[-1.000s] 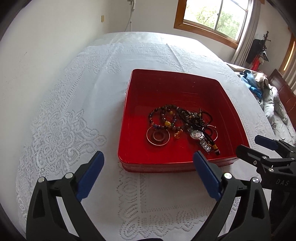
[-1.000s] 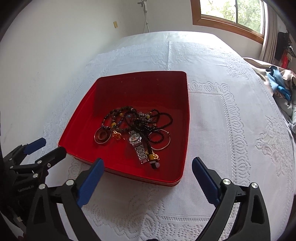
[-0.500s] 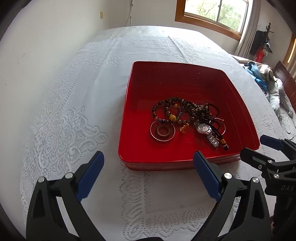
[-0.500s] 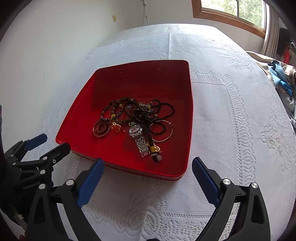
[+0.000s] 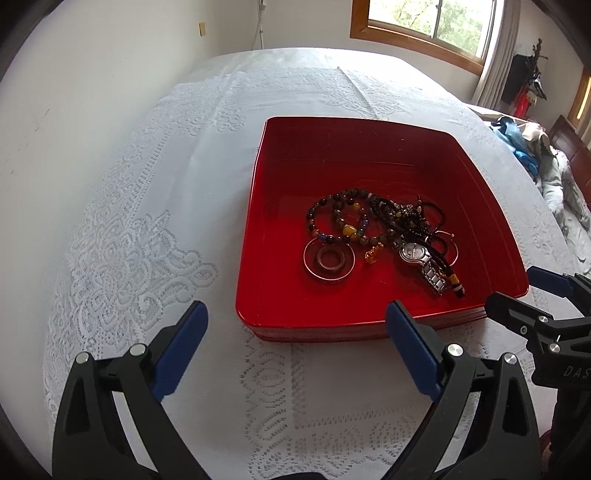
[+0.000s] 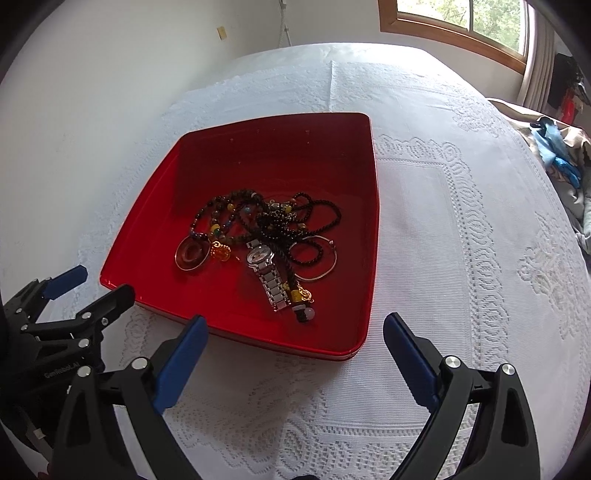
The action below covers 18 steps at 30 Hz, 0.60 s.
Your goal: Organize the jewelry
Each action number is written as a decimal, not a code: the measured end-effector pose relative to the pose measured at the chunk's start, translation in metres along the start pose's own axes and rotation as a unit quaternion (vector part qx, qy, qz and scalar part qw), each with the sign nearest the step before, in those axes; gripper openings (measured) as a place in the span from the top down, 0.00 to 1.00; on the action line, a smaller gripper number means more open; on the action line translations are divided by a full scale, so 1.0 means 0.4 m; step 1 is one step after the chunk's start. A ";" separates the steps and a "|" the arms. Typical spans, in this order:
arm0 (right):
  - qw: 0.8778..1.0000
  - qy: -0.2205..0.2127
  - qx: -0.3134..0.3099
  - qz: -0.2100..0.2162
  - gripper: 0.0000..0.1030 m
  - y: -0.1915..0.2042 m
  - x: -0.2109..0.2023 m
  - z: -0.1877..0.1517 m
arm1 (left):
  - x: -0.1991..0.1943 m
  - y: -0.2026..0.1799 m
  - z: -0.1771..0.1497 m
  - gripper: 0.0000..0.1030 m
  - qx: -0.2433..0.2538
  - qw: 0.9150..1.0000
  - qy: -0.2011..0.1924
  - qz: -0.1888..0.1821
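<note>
A red square tray sits on a white lace cloth. In it lies a tangle of jewelry: bead bracelets, a silver watch, a brown ring inside a thin bangle, a gold charm, a black bead strand and a thin hoop. My left gripper is open and empty, just short of the tray's near edge. My right gripper is open and empty at the tray's near right corner.
The lace-covered table runs back to a white wall. A window is at the far right. Clothes and blue fabric lie on furniture off the table's right side.
Both grippers have risen and tilted down, so the tray sits higher and farther in each view. The jewelry has not moved. Both stay open.
</note>
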State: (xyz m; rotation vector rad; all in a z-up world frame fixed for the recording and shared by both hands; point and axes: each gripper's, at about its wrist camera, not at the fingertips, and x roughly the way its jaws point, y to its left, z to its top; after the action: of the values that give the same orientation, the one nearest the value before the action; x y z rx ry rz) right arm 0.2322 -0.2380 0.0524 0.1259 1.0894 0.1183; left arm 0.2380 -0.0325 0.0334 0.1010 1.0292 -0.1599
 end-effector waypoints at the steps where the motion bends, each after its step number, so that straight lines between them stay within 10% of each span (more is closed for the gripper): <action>1: 1.000 0.000 -0.001 0.000 0.07 0.001 0.000 -0.001 | -0.001 -0.001 0.000 0.07 0.001 1.000 -0.001 -0.001; 18: 1.000 0.000 -0.001 -0.005 0.07 0.004 0.003 -0.002 | -0.005 -0.006 -0.004 0.07 0.004 1.000 -0.004 0.000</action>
State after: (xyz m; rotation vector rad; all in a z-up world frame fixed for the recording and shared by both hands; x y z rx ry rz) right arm 0.2319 -0.2362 0.0513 0.1181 1.0906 0.1114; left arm 0.2354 -0.0343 0.0343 0.1073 1.0203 -0.1648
